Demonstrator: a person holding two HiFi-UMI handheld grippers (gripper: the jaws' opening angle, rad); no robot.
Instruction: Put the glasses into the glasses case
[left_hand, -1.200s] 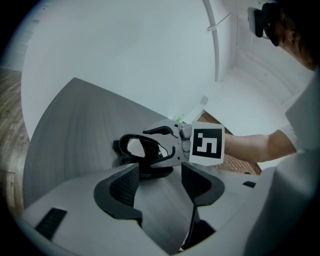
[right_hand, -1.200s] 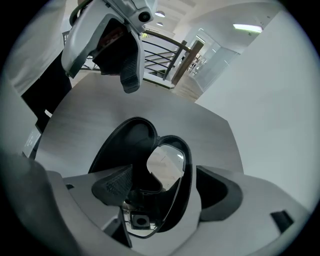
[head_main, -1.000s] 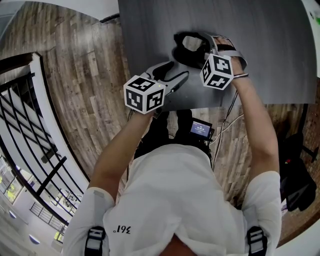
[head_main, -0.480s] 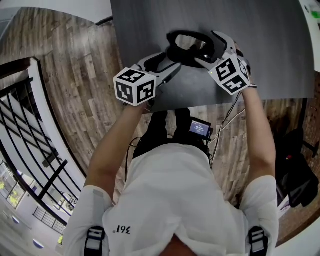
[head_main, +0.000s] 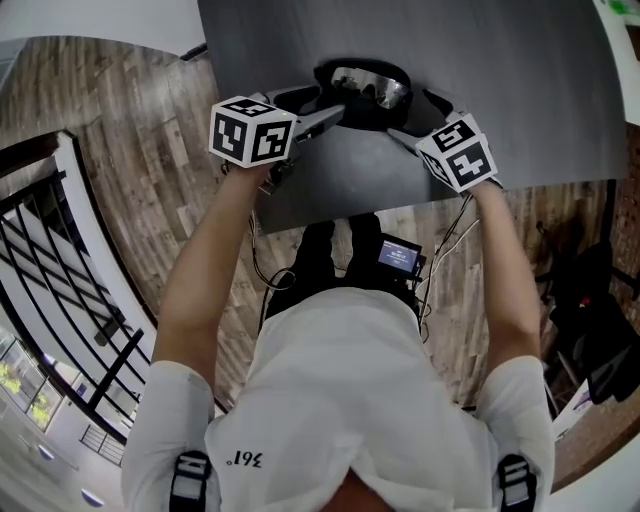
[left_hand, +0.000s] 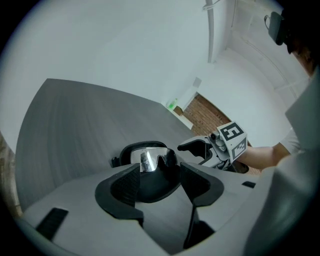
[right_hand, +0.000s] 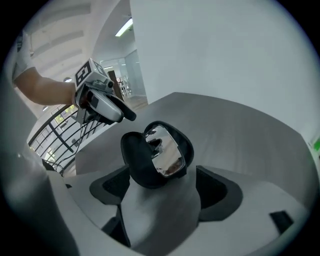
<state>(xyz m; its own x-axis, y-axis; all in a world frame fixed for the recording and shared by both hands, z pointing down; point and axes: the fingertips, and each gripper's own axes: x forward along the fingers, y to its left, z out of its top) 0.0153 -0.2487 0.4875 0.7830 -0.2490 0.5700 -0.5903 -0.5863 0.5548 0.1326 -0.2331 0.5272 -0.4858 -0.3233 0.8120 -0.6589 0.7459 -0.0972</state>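
Note:
A black glasses case (head_main: 352, 104) lies open on the dark grey table (head_main: 530, 90), and mirrored-lens glasses (head_main: 371, 86) rest in it. My left gripper (head_main: 325, 112) stands at the case's left side and my right gripper (head_main: 410, 120) at its right. In the left gripper view the jaws of the left gripper (left_hand: 162, 182) are spread wide, with the case (left_hand: 150, 187) and glasses (left_hand: 148, 157) just ahead between them. The right gripper view shows the right gripper (right_hand: 162, 187) spread wide too, the case (right_hand: 136, 167) and glasses (right_hand: 166, 150) lying ahead. Neither gripper holds anything.
The table's front edge (head_main: 350, 210) runs close behind both grippers. Beyond it are a wooden floor (head_main: 150, 120), a black railing (head_main: 60, 280) at the left, and a small screen device (head_main: 400, 257) with cables. Something green (head_main: 628, 10) sits at the table's far right corner.
The right gripper has drawn back from over the case to its right side. The left gripper has moved forward to the case's left. The mirrored lens now shows in the case.

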